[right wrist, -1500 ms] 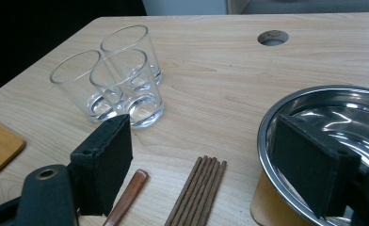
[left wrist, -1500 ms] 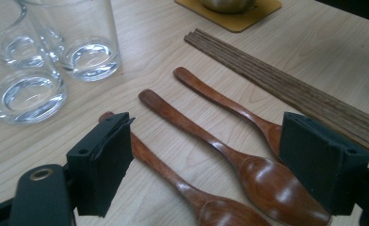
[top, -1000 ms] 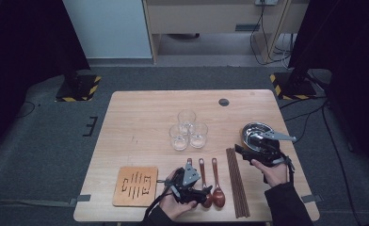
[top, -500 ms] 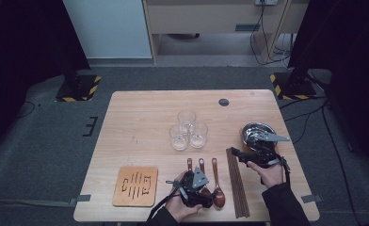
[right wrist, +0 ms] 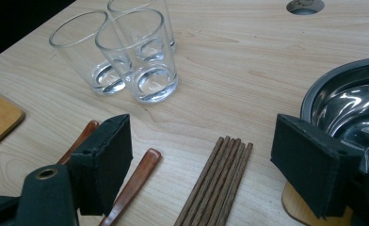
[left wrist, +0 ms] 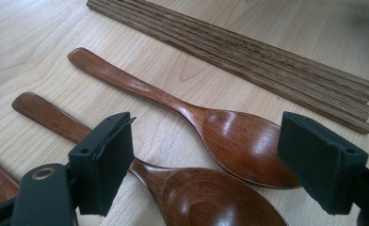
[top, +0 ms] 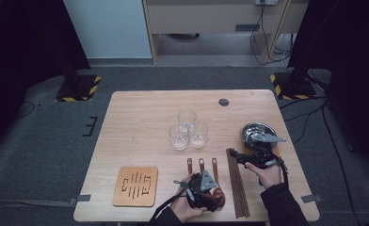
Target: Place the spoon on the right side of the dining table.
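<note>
Three brown wooden spoons (top: 202,165) side by side on the near part of the table (top: 140,122), handles pointing far, round ends pointing near. Left gripper (top: 211,193) held in one hand right over those round ends, at the near edge. Jaws spread apart and just now opening wider, with two spoon ends, the middle spoon (left wrist: 206,197) and the right spoon (left wrist: 239,141), seen between the black pads (left wrist: 105,165) in the left gripper view. No pad pressing on either spoon. Just right of the spoons, a bunch of dark chopsticks (top: 236,188) lying flat, running from near to far. Right gripper (top: 234,155) held in the other hand at the far end of the chopsticks, jaws spread wide too, pinching nothing. Close by on its right, a shiny metal bowl (top: 258,132) near the right edge of the table. Farther off, in the middle of the table, three clear glasses (top: 188,129) standing upright and bunched together. On the near left, well apart from the spoons, a flat square wooden mat (top: 135,186) with cut-out lines in it.
</note>
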Available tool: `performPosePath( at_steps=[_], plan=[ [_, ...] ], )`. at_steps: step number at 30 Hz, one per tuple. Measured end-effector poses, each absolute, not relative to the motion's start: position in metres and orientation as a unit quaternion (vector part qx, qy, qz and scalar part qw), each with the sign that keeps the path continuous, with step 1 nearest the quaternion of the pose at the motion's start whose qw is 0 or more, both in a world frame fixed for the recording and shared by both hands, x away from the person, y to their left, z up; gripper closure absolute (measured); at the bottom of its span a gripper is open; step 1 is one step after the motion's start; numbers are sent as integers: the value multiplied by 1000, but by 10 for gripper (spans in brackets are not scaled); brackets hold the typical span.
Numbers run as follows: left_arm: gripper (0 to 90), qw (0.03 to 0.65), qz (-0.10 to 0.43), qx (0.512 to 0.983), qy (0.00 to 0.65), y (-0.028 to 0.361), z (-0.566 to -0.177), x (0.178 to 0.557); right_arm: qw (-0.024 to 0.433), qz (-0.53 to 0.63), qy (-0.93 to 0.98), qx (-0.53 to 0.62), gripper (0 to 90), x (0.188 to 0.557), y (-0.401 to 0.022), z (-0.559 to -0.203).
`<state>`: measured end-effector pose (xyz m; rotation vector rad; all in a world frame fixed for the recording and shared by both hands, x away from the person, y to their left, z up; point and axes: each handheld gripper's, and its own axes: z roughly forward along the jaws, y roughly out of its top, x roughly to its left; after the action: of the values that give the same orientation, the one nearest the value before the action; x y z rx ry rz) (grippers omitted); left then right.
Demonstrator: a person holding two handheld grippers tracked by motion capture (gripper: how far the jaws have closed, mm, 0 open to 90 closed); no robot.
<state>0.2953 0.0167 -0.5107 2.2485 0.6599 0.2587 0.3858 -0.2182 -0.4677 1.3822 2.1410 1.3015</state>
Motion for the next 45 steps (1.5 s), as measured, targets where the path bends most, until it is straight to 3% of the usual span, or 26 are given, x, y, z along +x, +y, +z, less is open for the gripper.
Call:
performPosePath(
  at_steps=[45],
  plan=[
    [196,361,98,897,236,6,-523,298,62,419,776,467,238,391,-186,-495]
  ],
)
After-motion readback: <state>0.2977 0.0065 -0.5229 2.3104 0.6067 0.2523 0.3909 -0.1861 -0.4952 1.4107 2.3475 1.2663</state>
